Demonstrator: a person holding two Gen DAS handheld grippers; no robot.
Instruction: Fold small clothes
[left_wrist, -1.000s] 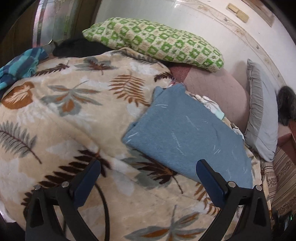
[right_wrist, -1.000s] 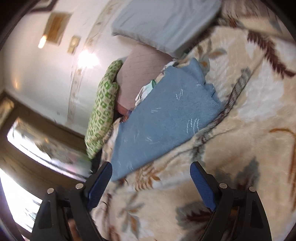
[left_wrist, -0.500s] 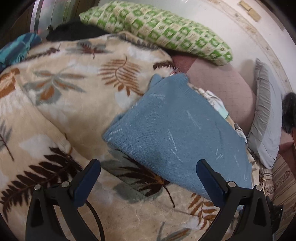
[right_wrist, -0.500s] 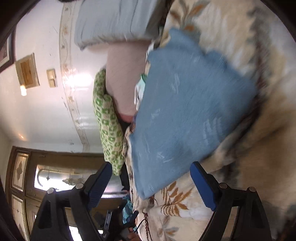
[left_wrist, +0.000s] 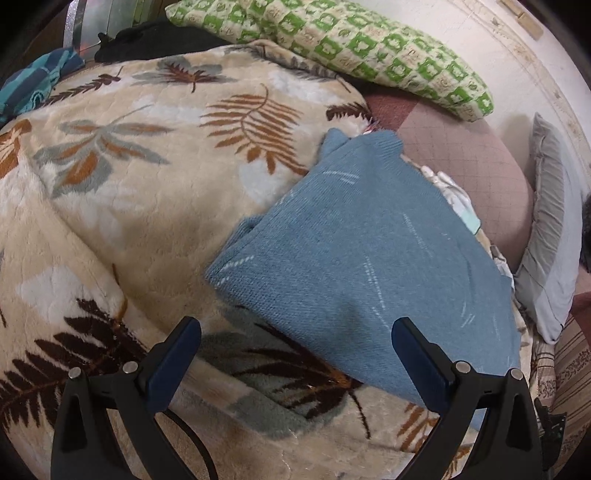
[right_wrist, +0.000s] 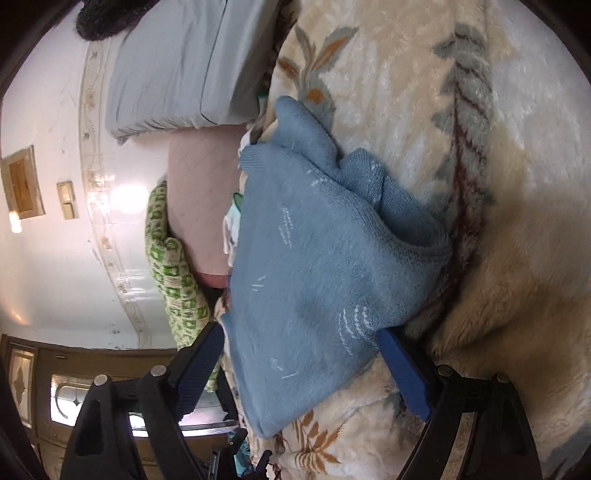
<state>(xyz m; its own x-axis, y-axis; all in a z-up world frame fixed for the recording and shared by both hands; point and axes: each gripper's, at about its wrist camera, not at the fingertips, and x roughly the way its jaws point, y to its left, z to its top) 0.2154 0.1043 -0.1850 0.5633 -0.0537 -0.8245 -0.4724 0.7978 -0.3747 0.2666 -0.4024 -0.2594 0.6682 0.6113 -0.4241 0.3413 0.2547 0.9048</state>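
Both claws had closed in on the blue knit garment (left_wrist: 362, 258): right gripper (right_wrist: 301, 354) spread apart, straddling its near edge; left gripper (left_wrist: 295, 343) apart, just short — grasp looked imminent.

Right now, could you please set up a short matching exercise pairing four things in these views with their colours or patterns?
Things:
1. folded knit garment
2. blanket
3. long pillow by the wall
4. fingers of the left gripper

Colours or patterns:
A. green and cream checks
B. dark navy pads on black arms
C. light blue with small white marks
D. cream with brown and grey leaves

Pairs: 1-C, 2-D, 3-A, 4-B
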